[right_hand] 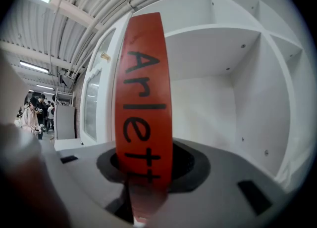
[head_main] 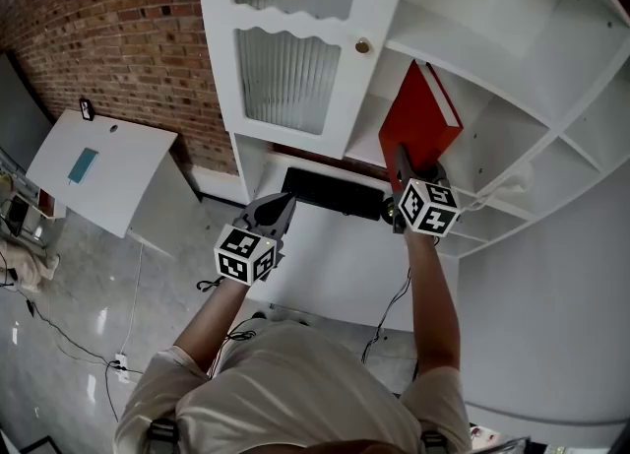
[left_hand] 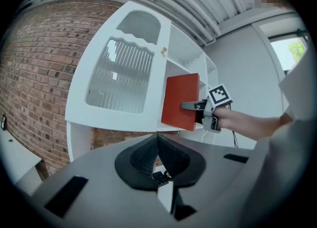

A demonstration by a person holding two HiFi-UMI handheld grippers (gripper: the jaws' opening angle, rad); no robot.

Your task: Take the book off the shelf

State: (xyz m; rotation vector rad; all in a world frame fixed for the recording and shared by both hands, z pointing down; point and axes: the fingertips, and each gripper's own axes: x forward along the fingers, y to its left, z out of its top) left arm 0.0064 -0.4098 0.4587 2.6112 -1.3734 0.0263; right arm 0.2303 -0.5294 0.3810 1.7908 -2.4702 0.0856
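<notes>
Our right gripper clamps the red book by its spine at the shelf mouth, so we should draw it straight out and level, our left gripper pinched shut on nothing

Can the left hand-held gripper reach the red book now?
Probably yes: nothing stands between the book and the left hand-held gripper, though its jaws are shut.
</notes>
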